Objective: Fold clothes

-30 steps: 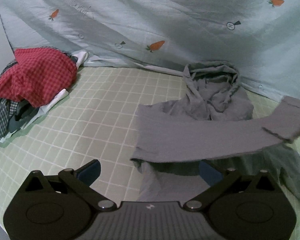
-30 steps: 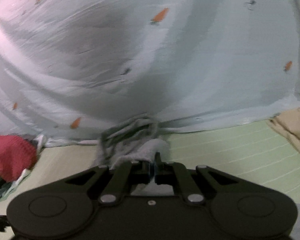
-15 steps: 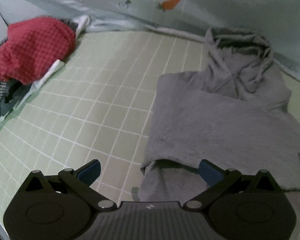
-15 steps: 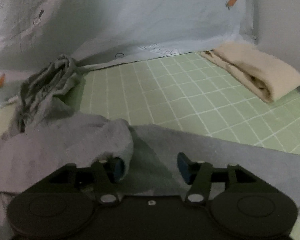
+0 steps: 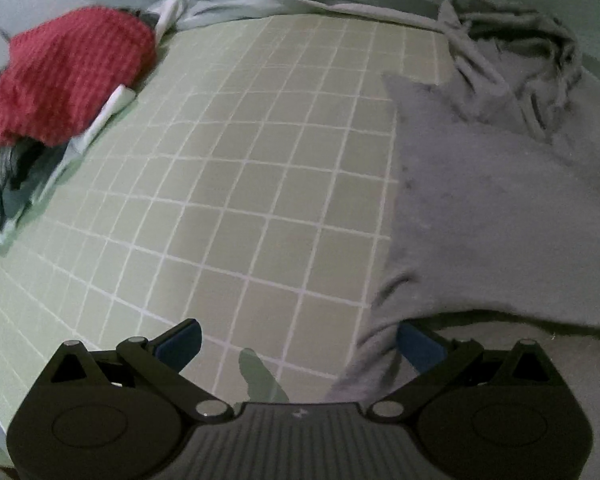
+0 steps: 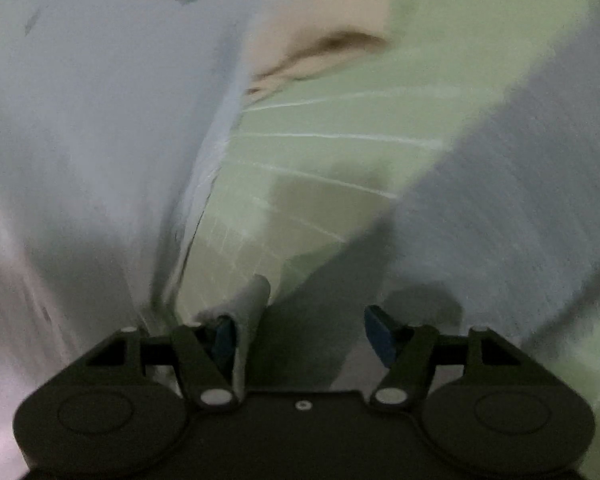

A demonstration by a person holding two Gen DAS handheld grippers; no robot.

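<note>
**Mia:** Where is the gray hoodie (image 5: 500, 208)?

**Tom:** It lies flat on the green checked sheet (image 5: 260, 184), ahead and to the right of the left gripper (image 5: 298, 340). A sleeve is laid across its body, and its hood is bunched at the far end. The jaws are wide apart and hold nothing. The right pad sits just under the cloth's near edge.

**Mia:** And the right gripper (image 6: 302, 336)?

**Tom:** Its jaws are apart too (that view is very blurry). A bit of gray cloth rests by its left pad.

**Mia:** How do we fold it well?

**Tom:** I think: keep the edges lined up, press the sleeve smooth, then grab low.

**Mia:** What changed?

**Tom:** One second ago the right jaws were pinched on the sleeve, carrying it across. Now they have let go and swung away.
</note>
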